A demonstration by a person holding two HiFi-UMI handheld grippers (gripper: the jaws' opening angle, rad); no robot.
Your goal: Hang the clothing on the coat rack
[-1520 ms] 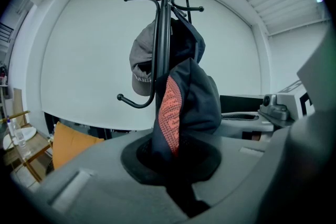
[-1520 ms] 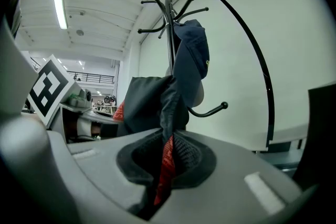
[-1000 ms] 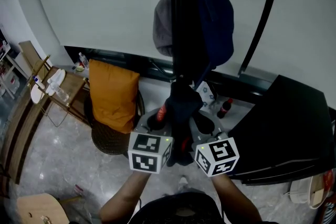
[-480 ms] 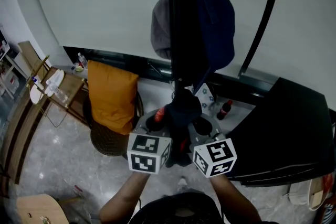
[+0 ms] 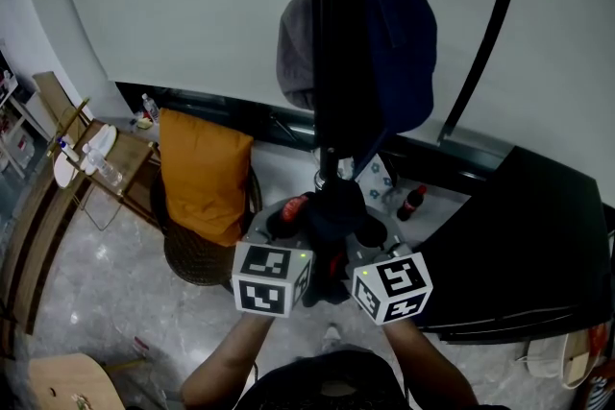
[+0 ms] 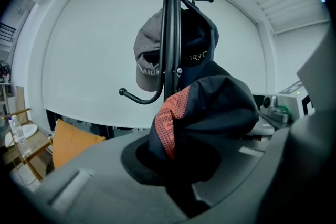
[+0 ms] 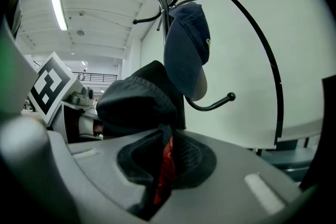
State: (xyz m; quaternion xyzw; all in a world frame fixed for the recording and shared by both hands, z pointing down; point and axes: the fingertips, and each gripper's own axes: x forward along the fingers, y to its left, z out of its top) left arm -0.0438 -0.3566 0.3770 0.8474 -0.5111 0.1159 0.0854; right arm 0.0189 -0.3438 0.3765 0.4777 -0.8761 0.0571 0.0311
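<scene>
The left claw (image 6: 181,178) and the right claw (image 7: 163,181) were both pinched narrow on the same dark navy fabric garment with an orange-red mesh patch (image 6: 210,107). The cloth bunched up between the jaws of each. The two claws sat side by side, low in front of the pole of the black metal coat rack (image 5: 336,34), with the garment near the pole.

A soft grey cap (image 5: 296,53) and a navy cap (image 5: 405,53) already hung on either side of the pole. A bare ball-tipped lower hook (image 6: 139,98) curved out beneath the grey cap and looked like the best target.

To do this well, both grips probably needed to hold firm while the claws drew apart to open a fold or loop. That fold could then be lifted over the hook's tip and lowered until it seated, before either claw let go. The main risk seemed to be brushing the caps off.
</scene>
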